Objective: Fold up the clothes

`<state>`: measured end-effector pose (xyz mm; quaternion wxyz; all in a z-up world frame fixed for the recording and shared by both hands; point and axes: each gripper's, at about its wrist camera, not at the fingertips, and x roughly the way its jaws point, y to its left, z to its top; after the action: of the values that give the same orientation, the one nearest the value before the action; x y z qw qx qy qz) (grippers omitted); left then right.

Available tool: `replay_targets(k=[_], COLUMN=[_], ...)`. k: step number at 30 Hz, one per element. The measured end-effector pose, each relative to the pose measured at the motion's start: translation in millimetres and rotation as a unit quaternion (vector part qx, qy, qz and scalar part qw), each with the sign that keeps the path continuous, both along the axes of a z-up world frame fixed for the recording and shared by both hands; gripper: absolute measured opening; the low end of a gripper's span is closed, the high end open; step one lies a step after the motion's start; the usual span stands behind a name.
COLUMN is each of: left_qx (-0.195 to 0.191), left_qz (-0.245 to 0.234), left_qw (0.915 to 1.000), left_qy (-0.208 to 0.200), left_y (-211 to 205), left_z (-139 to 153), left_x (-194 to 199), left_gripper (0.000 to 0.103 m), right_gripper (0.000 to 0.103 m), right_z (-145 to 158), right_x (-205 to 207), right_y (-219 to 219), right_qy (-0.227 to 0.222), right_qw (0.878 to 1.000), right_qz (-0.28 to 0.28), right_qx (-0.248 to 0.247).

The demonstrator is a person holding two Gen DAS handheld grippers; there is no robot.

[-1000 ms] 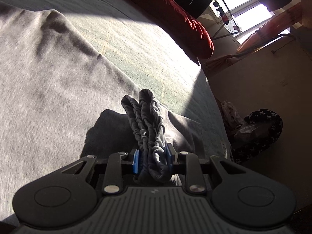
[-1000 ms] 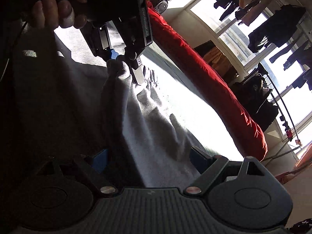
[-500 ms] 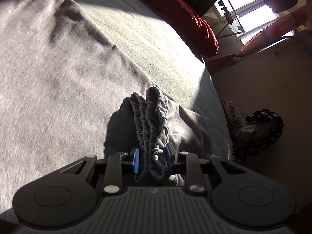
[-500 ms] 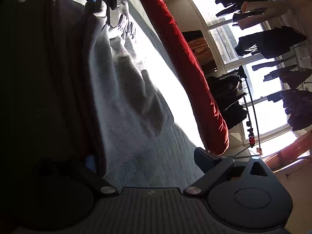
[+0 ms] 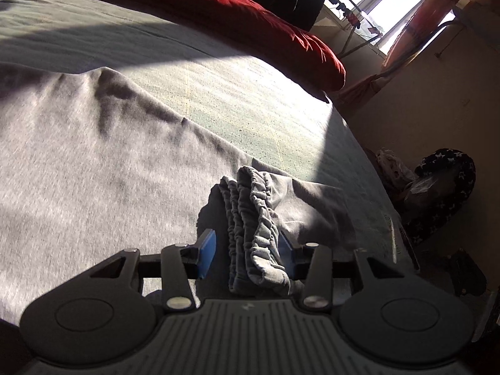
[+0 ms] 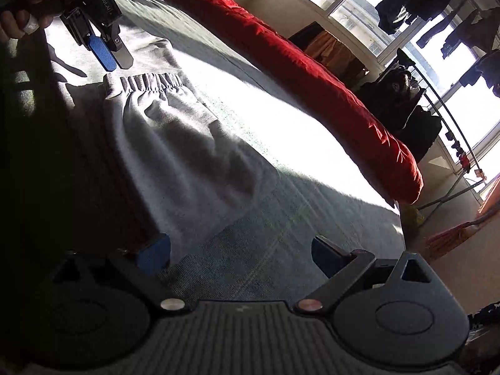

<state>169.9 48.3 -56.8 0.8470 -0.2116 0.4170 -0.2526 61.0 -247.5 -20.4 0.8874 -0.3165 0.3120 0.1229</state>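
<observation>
The grey trousers are lying spread across the bed, with one long edge running toward the red duvet that is lying along the far side of the bed. Sunlight is falling on the sheet between the trousers and the duvet.

In the left wrist view, the left tool is pointing down at the gathered elastic waistband, which is bunched in several layers. The jaws of the left tool are opening. The waistband is sitting between the two blue pads: a gap is showing between the left-hand pad and the fabric, while the fabric is covering the other pad, so contact there cannot be told. In the right wrist view, the left tool is hanging just above the waistband, which is lying flat on the bed, and a hand is holding the tool at the upper left edge.

The right tool is standing wide apart with nothing between its jaws. Its left-hand blue pad is sitting just beside the lower edge of the trousers, at the border of a deep shadow; whether it is touching the fabric cannot be told. Bare sheet is showing between the jaws.

Beyond the duvet, dark clothes are hanging at a bright window.
</observation>
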Motion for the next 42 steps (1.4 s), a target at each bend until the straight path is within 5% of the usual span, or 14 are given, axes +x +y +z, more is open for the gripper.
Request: replay_targets(k=[3,7,15,20,24,29,31,37,42], left_qx=[-0.019,-0.052,-0.053,-0.055,-0.029,-0.054,-0.055,-0.091,-0.090], left_qz=[-0.022,-0.063,-0.064,-0.073,-0.086,-0.147,-0.163,-0.222,-0.253], left_qw=[0.9992,0.9962,0.9959,0.9946,0.9944,0.9873,0.9846,0.9654,0.9513], left_qy=[-0.027,-0.030,0.037,0.050,0.054,0.027,0.030,0.102,0.151], left_y=[-13,-49,-70,-60,-73,-108,-125,-168,-185], left_z=[18,20,-39,-42,-23,7,8,-15,-32], left_x=[5,29,61,62,70,96,112,150,166], left_gripper=[0.051,0.052,0.052,0.055,0.053,0.058,0.058,0.058,0.058], right_gripper=[0.095,0.065,0.059,0.058,0.062,0.075,0.074,0.078,0.084], right_z=[24,42,-15,-59,-48,-41,-56,-65,-71], right_x=[19,52,123,131,122,129,134,110,99], right_y=[-19,-35,-47,-61,-64,-68,-67,-63,-68], right_qy=[0.015,0.035,0.105,0.136,0.125,0.166,0.198,0.158,0.135], right_qw=[0.994,0.967,0.911,0.901,0.910,0.892,0.895,0.924,0.925], right_qz=[-0.023,-0.033,-0.063,-0.082,-0.059,-0.003,0.002,0.087,0.119], right_qx=[0.110,0.249,0.393,0.403,0.392,0.421,0.399,0.337,0.335])
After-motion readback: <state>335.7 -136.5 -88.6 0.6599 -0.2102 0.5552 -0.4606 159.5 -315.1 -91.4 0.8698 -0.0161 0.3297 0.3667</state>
